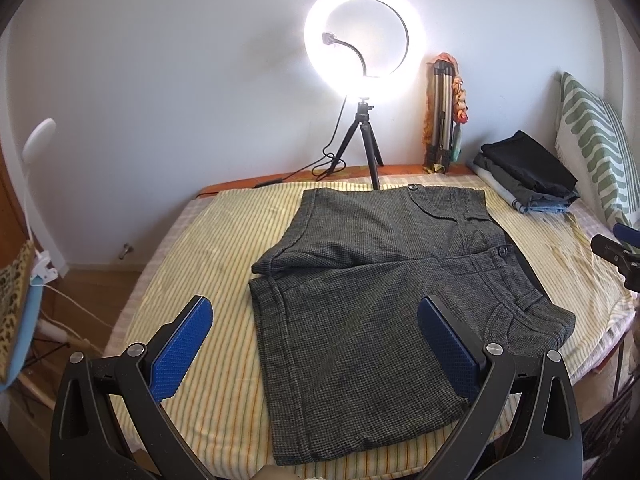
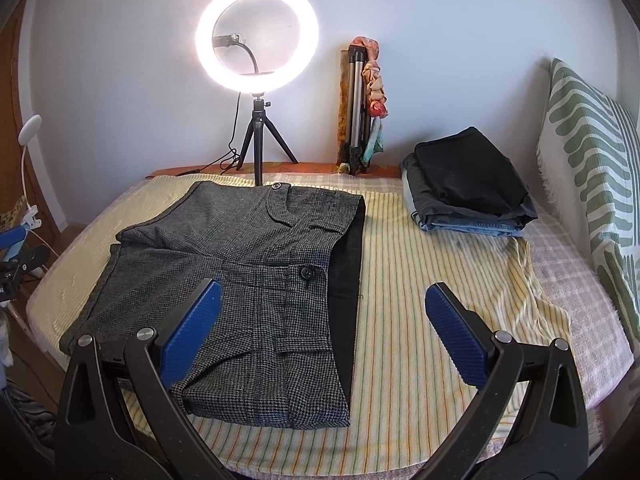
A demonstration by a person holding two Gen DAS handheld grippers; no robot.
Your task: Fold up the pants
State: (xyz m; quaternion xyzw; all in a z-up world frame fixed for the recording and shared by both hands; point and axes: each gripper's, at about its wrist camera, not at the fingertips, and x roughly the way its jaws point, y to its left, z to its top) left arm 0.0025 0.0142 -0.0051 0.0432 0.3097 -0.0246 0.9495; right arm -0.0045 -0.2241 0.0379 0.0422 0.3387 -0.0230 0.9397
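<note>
From the left wrist, the left gripper (image 1: 316, 344) is spread wide and holds nothing. The gray pants (image 1: 384, 288) lie folded on the striped bed (image 1: 208, 240), in front of the ring light (image 1: 360, 36).

From the right wrist, the right gripper (image 2: 324, 328) is wide too, with nothing in it. The pants (image 2: 240, 280) lie under its left finger. A pile of folded clothes (image 2: 468, 184) sits well apart.

Lit ring light (image 2: 257, 34) on a small tripod (image 2: 261, 140) sits at the bed's (image 2: 440, 280) far edge, folded tripod (image 2: 356, 112) leaning on the wall beside it. Stack of folded clothes (image 2: 468, 184) near a green-patterned pillow (image 2: 592, 168).
</note>
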